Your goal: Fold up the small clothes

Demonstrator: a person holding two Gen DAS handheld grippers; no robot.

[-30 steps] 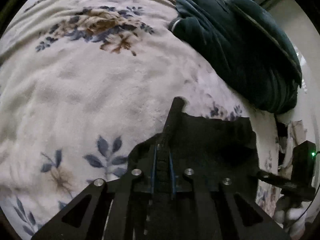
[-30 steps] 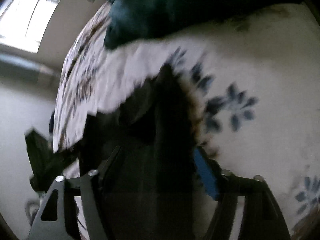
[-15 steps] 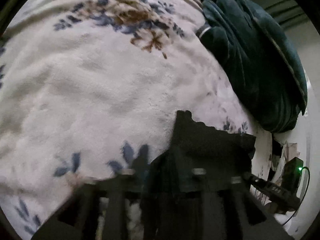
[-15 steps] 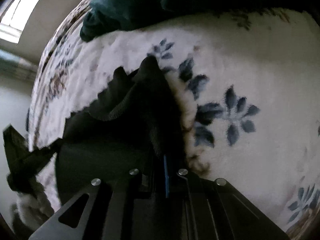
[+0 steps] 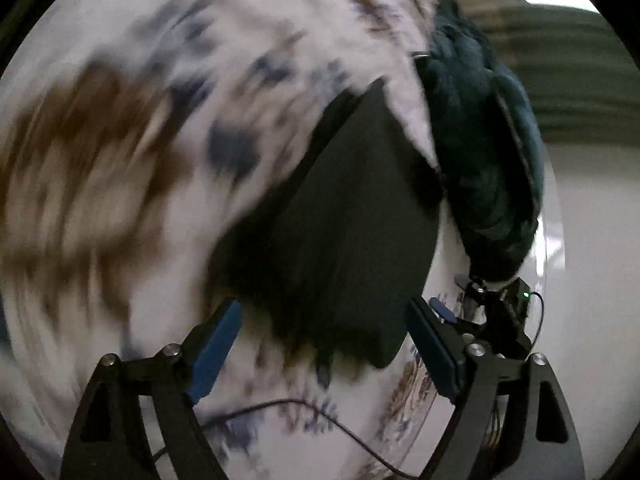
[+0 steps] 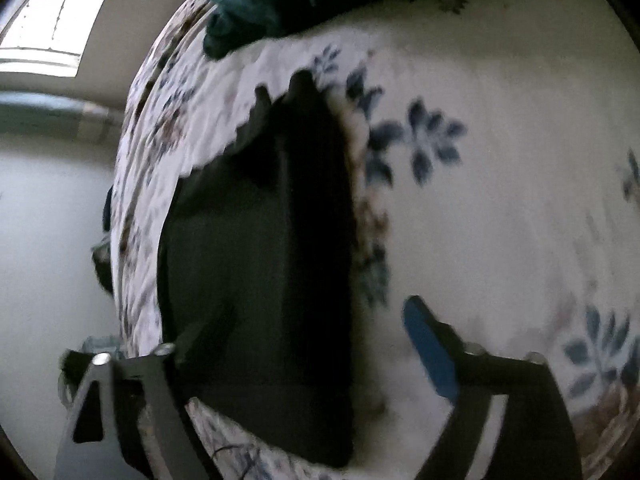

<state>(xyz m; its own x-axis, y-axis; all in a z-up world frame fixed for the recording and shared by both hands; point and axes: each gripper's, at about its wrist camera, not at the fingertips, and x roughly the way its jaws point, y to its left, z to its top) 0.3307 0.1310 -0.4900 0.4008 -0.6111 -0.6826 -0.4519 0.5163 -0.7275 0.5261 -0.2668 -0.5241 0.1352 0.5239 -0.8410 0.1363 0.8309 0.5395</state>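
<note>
Both the left gripper [image 5: 324, 332] and right gripper [image 6: 296, 344] gape wide, holding nothing; the dark garment [image 5: 344, 216] lies folded on the floral blanket [image 5: 120, 160]; a careless fingertip could snag and undo the fold.

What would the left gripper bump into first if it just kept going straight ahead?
Probably the dark folded garment lying on the floral blanket; the open left gripper points right at it, though blur hides depth.

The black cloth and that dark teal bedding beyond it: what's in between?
In the left wrist view, only a strip of floral blanket separates black cloth from teal bedding.
</note>
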